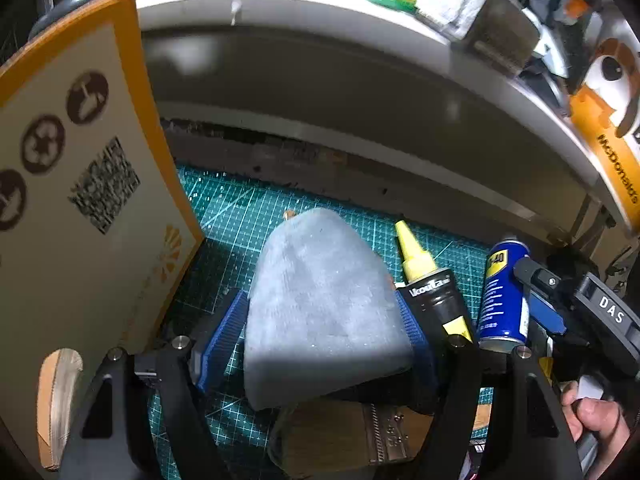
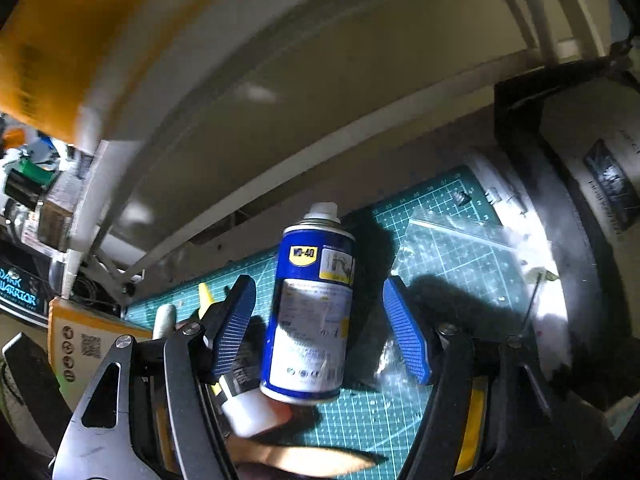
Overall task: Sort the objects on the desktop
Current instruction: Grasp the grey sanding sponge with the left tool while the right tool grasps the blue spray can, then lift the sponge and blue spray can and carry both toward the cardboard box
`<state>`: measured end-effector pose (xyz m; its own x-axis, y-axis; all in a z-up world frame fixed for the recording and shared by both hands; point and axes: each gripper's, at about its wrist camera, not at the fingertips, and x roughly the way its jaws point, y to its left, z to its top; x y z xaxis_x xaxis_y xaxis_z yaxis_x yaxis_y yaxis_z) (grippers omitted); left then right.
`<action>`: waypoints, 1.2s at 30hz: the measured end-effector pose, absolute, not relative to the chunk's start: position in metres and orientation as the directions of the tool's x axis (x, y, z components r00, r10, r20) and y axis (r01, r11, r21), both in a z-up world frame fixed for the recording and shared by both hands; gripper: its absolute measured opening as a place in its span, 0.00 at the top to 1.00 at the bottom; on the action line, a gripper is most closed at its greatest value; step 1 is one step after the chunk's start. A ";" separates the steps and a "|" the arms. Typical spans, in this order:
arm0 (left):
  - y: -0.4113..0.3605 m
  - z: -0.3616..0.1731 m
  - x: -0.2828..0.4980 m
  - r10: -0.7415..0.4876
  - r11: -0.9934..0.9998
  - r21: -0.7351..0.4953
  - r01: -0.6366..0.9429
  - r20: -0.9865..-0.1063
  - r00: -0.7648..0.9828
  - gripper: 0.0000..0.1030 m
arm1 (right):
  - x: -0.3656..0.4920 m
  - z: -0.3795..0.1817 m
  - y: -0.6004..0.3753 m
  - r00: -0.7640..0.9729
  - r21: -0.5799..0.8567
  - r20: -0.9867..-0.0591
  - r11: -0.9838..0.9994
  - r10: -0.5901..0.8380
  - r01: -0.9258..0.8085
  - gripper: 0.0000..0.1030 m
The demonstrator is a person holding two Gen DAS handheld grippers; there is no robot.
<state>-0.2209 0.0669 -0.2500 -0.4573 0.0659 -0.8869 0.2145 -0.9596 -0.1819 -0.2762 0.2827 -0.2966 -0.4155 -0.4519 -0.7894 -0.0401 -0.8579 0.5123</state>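
Note:
My left gripper (image 1: 320, 320) is shut on a grey-blue cloth (image 1: 320, 288), its blue pads pressed against both sides of it just above the green cutting mat (image 1: 240, 208). To its right lies a black glue tube (image 1: 430, 284) with a yellow nozzle. An upright blue WD-40 can (image 2: 312, 304) stands between the spread fingers of my right gripper (image 2: 320, 292), with a gap on each side. In the left wrist view, the can (image 1: 504, 292) appears with one of the right gripper's fingers (image 1: 538, 280) beside it. A paint brush (image 1: 340, 436) lies under the left gripper.
A cardboard box (image 1: 80, 200) with orange edges stands close on the left. A white shelf (image 1: 320, 12) loaded with boxes overhangs the mat's far side. A clear plastic bag (image 2: 448, 240) lies right of the can, beside a black-rimmed object (image 2: 560, 208). A hand (image 1: 592, 416) holds the right gripper.

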 end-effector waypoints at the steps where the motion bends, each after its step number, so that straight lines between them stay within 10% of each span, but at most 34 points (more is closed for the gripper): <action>1: 0.067 -0.251 -0.222 0.062 -0.962 -0.171 0.214 -0.896 -0.440 0.29 | -0.277 -0.299 0.281 -0.419 0.507 -0.791 -0.861 -0.445 -0.042 0.38; 5: 0.065 -0.247 -0.224 0.095 -0.960 -0.193 0.202 -0.906 -0.413 0.81 | -0.278 -0.305 0.271 -0.436 0.467 -0.803 -0.884 -0.406 -0.037 0.38; 8: 0.064 -0.241 -0.224 0.109 -0.962 -0.199 0.188 -0.908 -0.404 0.93 | -0.280 -0.305 0.260 -0.429 0.432 -0.815 -0.902 -0.390 -0.002 0.43; 11: 0.064 -0.232 -0.221 0.115 -0.965 -0.200 0.170 -0.905 -0.409 0.94 | -0.282 -0.305 0.248 -0.416 0.422 -0.817 -0.906 -0.400 0.041 0.58; 36: 0.081 -0.175 -0.197 0.083 -0.996 -0.091 -0.005 -0.887 -0.455 0.94 | -0.229 -0.236 0.267 -0.447 0.305 -0.833 -0.944 -0.327 0.123 0.58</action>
<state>-0.1967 0.0810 -0.1748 -0.4549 0.0832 -0.8867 -0.0053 -0.9959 -0.0908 -0.2292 0.2669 -0.2364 -0.4467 -0.3274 -0.8326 0.1235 -0.9443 0.3050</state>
